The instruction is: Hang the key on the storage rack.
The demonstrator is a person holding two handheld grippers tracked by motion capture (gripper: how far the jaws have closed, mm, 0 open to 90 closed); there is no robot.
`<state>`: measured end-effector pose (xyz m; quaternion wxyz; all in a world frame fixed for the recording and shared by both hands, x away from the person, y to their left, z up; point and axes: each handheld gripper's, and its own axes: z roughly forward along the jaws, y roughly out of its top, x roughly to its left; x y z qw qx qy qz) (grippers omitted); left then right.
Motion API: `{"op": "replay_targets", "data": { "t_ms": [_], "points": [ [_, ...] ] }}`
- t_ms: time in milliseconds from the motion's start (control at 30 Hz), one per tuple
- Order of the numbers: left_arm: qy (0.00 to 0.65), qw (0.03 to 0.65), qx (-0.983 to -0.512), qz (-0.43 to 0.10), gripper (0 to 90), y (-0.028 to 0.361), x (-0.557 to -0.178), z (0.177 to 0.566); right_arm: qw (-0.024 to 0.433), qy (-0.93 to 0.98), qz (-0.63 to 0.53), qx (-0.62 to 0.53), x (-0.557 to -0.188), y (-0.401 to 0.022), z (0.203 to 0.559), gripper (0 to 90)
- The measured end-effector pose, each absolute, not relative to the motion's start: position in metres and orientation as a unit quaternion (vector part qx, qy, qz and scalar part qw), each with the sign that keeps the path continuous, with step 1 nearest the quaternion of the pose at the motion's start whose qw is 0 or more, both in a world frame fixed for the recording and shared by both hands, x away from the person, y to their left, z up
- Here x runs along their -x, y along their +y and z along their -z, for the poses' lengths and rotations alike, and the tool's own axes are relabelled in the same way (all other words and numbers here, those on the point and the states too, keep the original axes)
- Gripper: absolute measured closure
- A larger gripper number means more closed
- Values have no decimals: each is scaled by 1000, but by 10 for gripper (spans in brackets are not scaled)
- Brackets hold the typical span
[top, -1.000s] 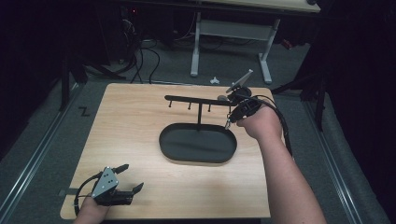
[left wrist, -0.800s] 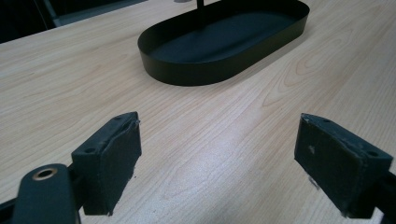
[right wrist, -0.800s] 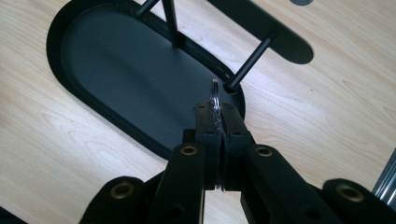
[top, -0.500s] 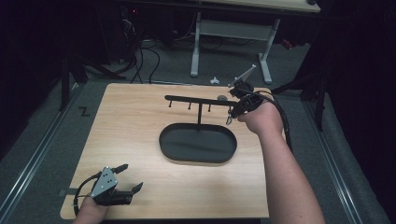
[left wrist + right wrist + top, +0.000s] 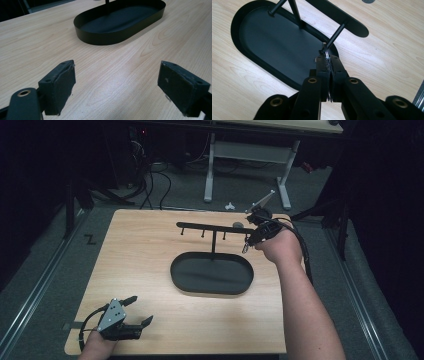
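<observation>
Right gripper view: you are pinching a small metal ring (image 5: 326, 53) in the clenched right gripper (image 5: 328, 60), just below the stand's end peg (image 5: 337, 33); keep steady while hooking it on.

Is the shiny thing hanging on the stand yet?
Not yet. The right gripper is shut on the small shiny thing, right by the end peg of the stand. Hooking and letting go remain. The left gripper rests open, and the tray looks empty.
</observation>
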<state>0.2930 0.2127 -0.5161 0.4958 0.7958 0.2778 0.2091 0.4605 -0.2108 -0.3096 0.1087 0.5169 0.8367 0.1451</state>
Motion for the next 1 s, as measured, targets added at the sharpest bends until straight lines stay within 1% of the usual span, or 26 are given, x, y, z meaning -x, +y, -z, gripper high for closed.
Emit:
{"op": "replay_targets", "data": {
  "t_ms": [467, 667, 1000],
  "points": [
    [278, 496, -796, -209, 152, 213, -293, 516, 124, 833, -140, -521, -462, -212, 314, 854],
    [277, 495, -797, -208, 152, 213, -293, 517, 131, 829, -137, -526, -462, -213, 314, 784],
    [277, 493, -798, -207, 152, 213, -292, 517, 124, 833, -144, -520, -456, -214, 317, 764]
  ]
}}
